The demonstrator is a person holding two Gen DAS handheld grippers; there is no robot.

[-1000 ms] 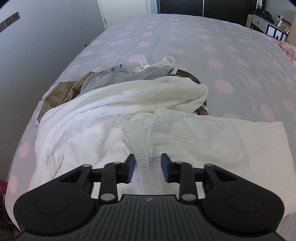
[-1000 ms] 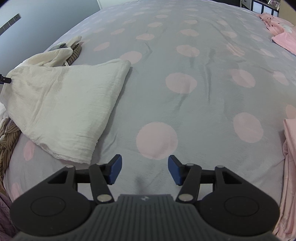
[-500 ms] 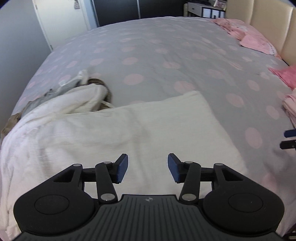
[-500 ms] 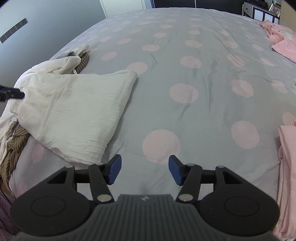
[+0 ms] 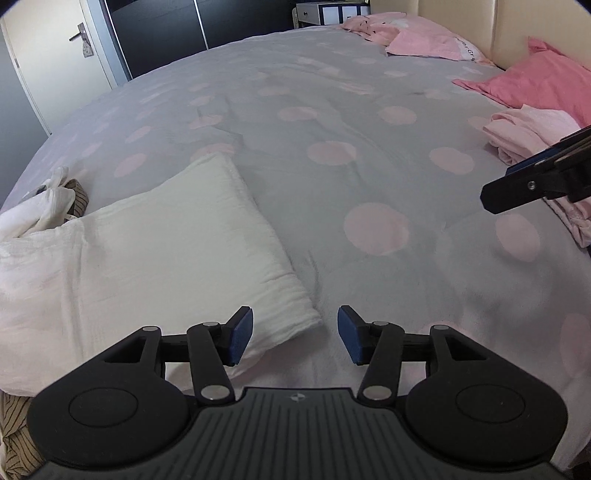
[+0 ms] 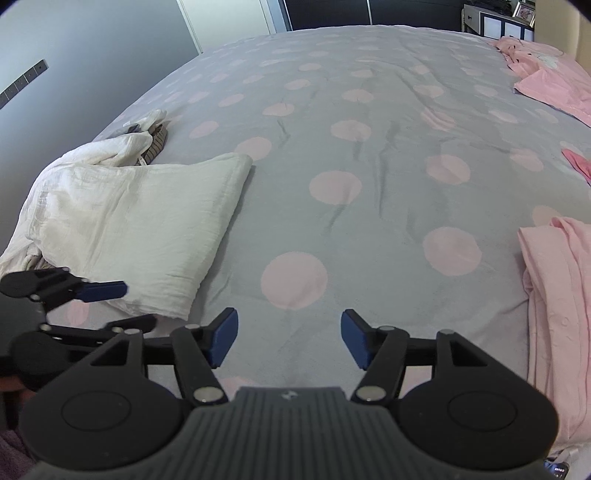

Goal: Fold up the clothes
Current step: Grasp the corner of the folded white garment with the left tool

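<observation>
Left wrist view: left gripper low over the grey duvet with pink dots, jaws wide apart, nothing between the blue pads. Folded cream muslin garment flat on the duvet, its near corner just beyond and beside the left-hand pad; contact with the pad not determinable. Behind the cream garment, a crumpled white garment against a striped brown garment; more striped brown cloth at the bottom left edge of the view. Far right of the cream garment, a folded pale pink garment on the duvet, partly behind the right gripper, seen side-on only. Pink pillows further back by a beige headboard. White door beyond the bed. Right wrist view: right gripper above bare duvet, jaws wide apart and empty. Cream garment well to the left, white garment and striped brown cloth touching its far edge. Left gripper at the cream garment's near corner, fingers spread, not clamped on cloth. Pale pink garment at the right edge, well apart from the cream garment.
</observation>
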